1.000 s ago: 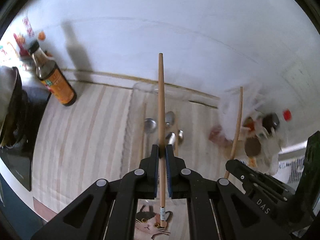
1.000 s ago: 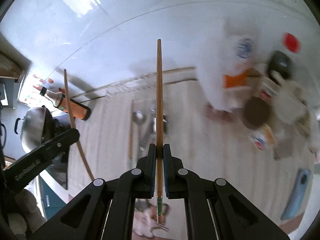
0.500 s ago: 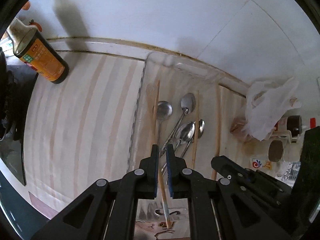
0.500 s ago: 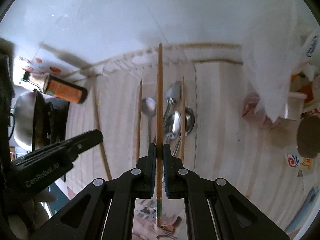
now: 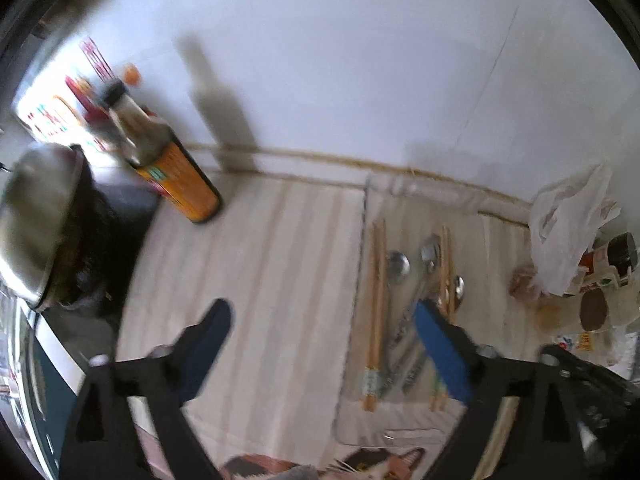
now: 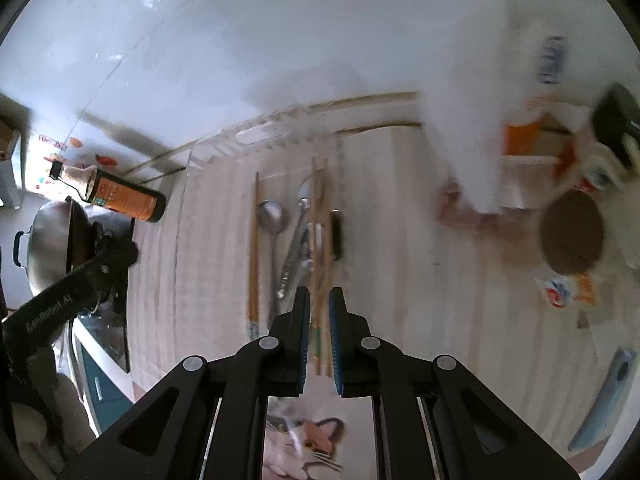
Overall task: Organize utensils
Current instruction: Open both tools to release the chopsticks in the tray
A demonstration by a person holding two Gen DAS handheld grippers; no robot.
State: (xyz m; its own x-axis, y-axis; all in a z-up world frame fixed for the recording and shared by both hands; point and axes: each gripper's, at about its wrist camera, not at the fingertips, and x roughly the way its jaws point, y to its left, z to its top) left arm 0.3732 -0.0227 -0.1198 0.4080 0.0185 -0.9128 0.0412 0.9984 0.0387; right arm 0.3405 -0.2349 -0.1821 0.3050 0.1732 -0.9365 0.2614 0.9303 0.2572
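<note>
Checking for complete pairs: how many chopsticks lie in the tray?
4 chopsticks: two together left of the spoons, two among them, between the right gripper's opening jaws. Blur may hide others.

You see a glossy white tiled wall [image 5: 360, 60] filling the upper frame, and a pale striped countertop [image 5: 260, 280] below, daylight glaring at upper left.

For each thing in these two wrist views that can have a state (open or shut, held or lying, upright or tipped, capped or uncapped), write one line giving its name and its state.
left gripper: opening, wide, nothing between its jaws.
right gripper: opening a little, jaws astride the right chopstick pair.
left chopstick pair: lying flat in the clear tray.
right chopstick pair: lying flat in the tray.
spoons: lying loose between the pairs.
sauce bottle: upright, capped.
</note>
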